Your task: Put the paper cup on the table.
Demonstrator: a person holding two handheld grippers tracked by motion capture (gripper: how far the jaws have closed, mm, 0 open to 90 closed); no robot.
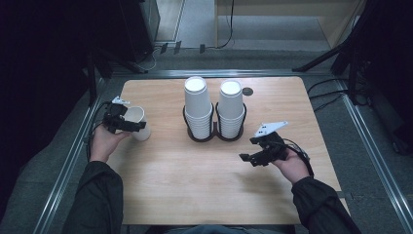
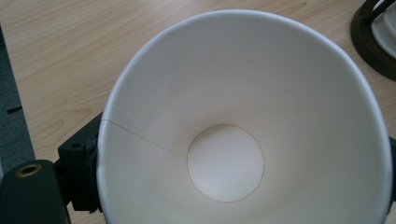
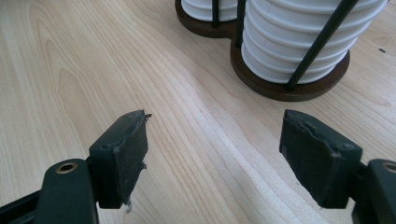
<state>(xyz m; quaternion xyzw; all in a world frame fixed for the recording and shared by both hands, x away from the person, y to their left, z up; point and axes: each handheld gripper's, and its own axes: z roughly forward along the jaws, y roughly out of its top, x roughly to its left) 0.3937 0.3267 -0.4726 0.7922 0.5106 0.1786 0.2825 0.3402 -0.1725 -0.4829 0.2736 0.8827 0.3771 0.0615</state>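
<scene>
The left gripper is clamped across a single white paper cup, its jaws on either side of the cup wall near the rim. In the left gripper view the cup's open mouth faces the camera, with one black jaw pressed against its outer wall at the lower left. The cup sits at the left edge of the light wooden table, and whether it rests on the wood or hangs just above it is hard to tell.

The right gripper holds nothing; its two black jaws stand well apart over bare tabletop, as the right gripper view shows.

Beyond and between both grippers stands a dark round-based double cup holder with thin black upright rods. It carries two stacks of upturned white paper cups, the left stack and the right stack, touching side by side. From the right gripper, the right stack lies just ahead and slightly to its right.

The step in hand looks like taking one cup away from the stacks and setting it out on the table, or carrying it clear. The next move probably calls for lowering the cup squarely onto the wood before easing the grip, since a thin paper wall will dent if squeezed hard and tip if let go tilted. The free right gripper seems placed to reach forward for a stack.
</scene>
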